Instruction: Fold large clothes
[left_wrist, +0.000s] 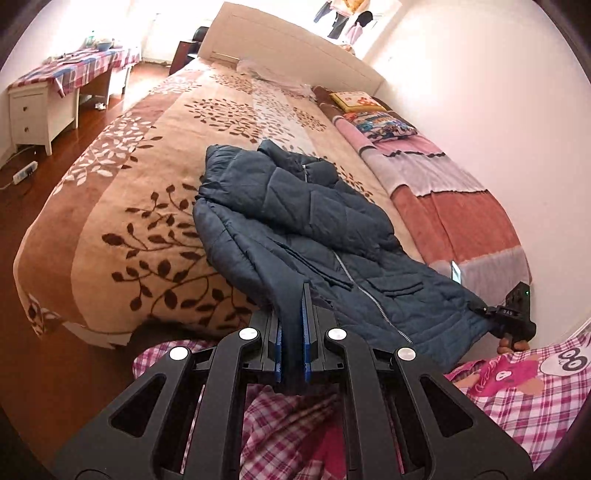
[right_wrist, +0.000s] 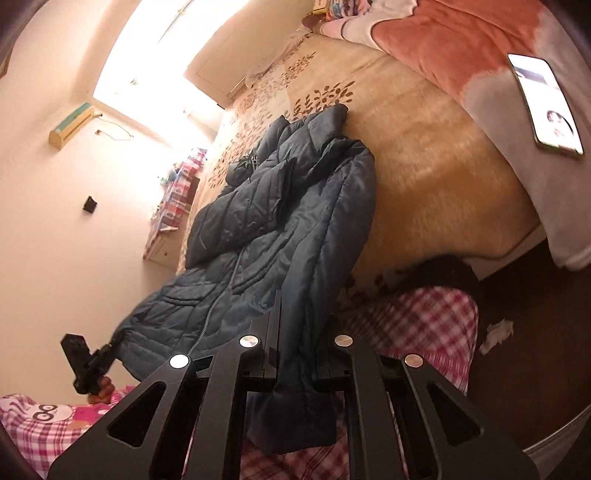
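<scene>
1. Left hand-held gripper (left_wrist: 293, 295): jaws narrow, clamped on a fold of the jacket (left_wrist: 295, 221) hem. Blue pads (left_wrist: 306, 332) press the fabric from both sides.
2. Right hand-held gripper (right_wrist: 295, 317): jaws narrow, clamped on the opposite hem corner of the jacket (right_wrist: 280, 221). A flap of fabric hangs down between the fingers toward the camera.
3. Each gripper appears in the other's view at the far hem corner, held by a hand: the right one (left_wrist: 511, 314) in the left view, the left one (right_wrist: 88, 360) in the right view.
4. Person: pink-and-white plaid clothing (left_wrist: 295, 413) shows below both grippers.
5. Jacket: dark blue, quilted, zip closed. The hem end is lifted off the foot of the bed (left_wrist: 129, 206); the upper part, with collar and a folded-in sleeve, lies on the bed cover, roughly at the middle of the bed's width.
6. Bed: brown and beige leaf-pattern cover. Along the wall side lies a striped pink, red and white blanket (left_wrist: 461, 206).
7. Phone (right_wrist: 546, 107): screen lit, lying on the blanket near the foot, apart from the jacket.
8. Cushions (left_wrist: 384, 125): on the blanket toward the headboard (left_wrist: 295, 48).
9. Far side: a white worktop (left_wrist: 44, 110) with drawers and a plaid cloth stands beside the bed across the wooden floor.
</scene>
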